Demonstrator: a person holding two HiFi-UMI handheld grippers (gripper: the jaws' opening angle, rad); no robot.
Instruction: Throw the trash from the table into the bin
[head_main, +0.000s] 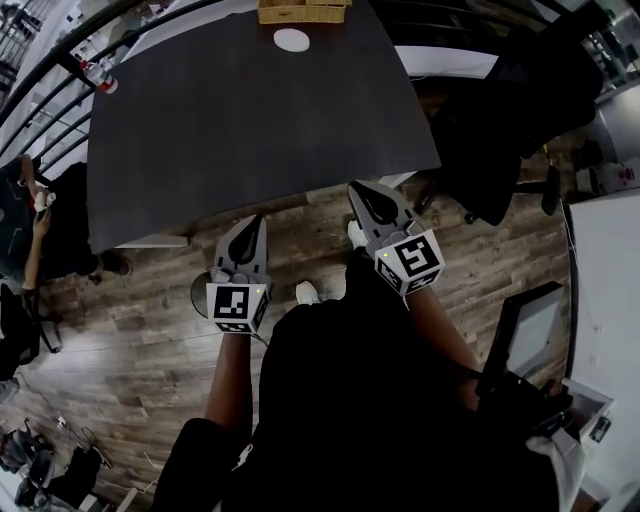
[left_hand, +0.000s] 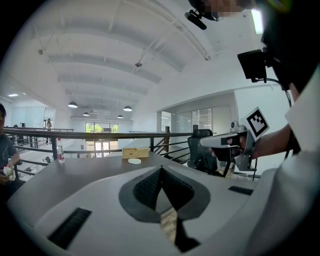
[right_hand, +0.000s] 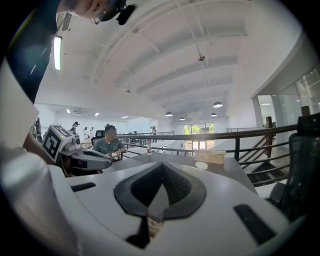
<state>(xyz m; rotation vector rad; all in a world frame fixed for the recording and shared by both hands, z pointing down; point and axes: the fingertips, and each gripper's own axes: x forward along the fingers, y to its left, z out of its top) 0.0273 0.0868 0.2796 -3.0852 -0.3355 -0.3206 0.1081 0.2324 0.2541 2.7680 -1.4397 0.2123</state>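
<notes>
**Operator:** Left tongs (head_main: 258, 222) and right tongs (head_main: 356, 190) sit closest to me, both pinched shut with nothing in them, at the table's (head_main: 250, 140) near edge.

**Partner:** Where's the trash?

**Operator:** My only candidate is a white round piece (head_main: 291, 40) at the far end, just before the basket (head_main: 303, 11). It may be paper or a lid. It lies ahead, between the two tongs' lines, and has no long side. The right looks slightly nearer.

**Partner:** Anything in the way?

**Operator:** Nothing stands between. A bottle (head_main: 106, 82) stands at the far left corner and a chair (head_main: 510, 120) is off right, both well apart. I see no bin.
</notes>
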